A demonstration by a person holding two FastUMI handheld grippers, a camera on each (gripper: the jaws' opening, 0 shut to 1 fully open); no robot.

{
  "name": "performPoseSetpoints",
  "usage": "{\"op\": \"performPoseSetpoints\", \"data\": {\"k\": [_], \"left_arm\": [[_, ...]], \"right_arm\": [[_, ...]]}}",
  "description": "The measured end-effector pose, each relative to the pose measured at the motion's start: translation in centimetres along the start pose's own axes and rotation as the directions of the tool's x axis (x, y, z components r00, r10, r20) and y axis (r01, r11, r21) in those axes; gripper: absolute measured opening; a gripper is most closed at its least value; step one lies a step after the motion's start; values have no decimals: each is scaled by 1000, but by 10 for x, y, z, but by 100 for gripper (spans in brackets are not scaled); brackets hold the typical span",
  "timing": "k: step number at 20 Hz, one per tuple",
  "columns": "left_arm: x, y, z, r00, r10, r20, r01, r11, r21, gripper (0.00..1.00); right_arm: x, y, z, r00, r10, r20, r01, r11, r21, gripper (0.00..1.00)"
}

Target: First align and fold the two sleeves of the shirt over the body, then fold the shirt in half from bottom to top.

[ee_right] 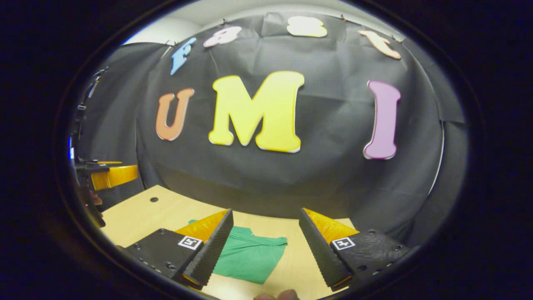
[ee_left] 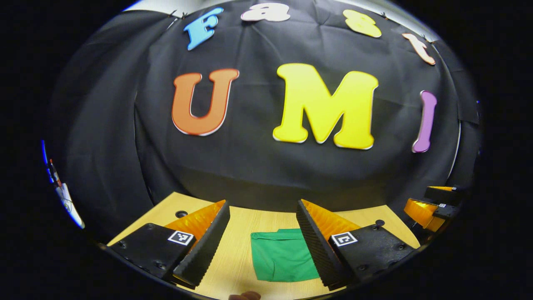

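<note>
A green shirt (ee_left: 281, 256) lies folded into a small flat packet on the wooden table (ee_left: 245, 225). In the left gripper view my left gripper (ee_left: 263, 243) hangs open above the table, the shirt below and between its fingers, partly hidden by the right finger. The right gripper (ee_left: 433, 206) shows at that view's right edge. In the right gripper view my right gripper (ee_right: 266, 246) is open too, with the shirt (ee_right: 250, 256) below it toward its left finger. The left gripper (ee_right: 109, 175) shows far left there, held up off the table.
The black cloth wall stands just behind the table's far edge. Small round holes (ee_left: 181, 214) (ee_left: 379, 223) mark the tabletop near its back corners. Fingertips of a hand (ee_left: 245, 296) peek in at the bottom of the left gripper view.
</note>
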State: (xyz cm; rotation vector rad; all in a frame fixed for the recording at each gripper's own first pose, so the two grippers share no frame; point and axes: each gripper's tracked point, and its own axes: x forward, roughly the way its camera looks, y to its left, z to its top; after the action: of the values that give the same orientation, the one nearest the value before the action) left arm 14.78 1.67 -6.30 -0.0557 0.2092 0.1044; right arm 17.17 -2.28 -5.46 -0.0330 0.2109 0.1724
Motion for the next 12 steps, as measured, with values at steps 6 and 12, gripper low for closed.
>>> {"op": "performPoseSetpoints", "data": {"k": [6,12], "left_arm": [[-146,-21,31,994,-46,99,41,998,51,100],[-227,-42,27,992,-59,114,50,995,86,100]], "right_arm": [[-145,32,19,997,-10,71,10,1000,2,94],[-230,45,19,993,-39,111,32,997,69,95]]}}
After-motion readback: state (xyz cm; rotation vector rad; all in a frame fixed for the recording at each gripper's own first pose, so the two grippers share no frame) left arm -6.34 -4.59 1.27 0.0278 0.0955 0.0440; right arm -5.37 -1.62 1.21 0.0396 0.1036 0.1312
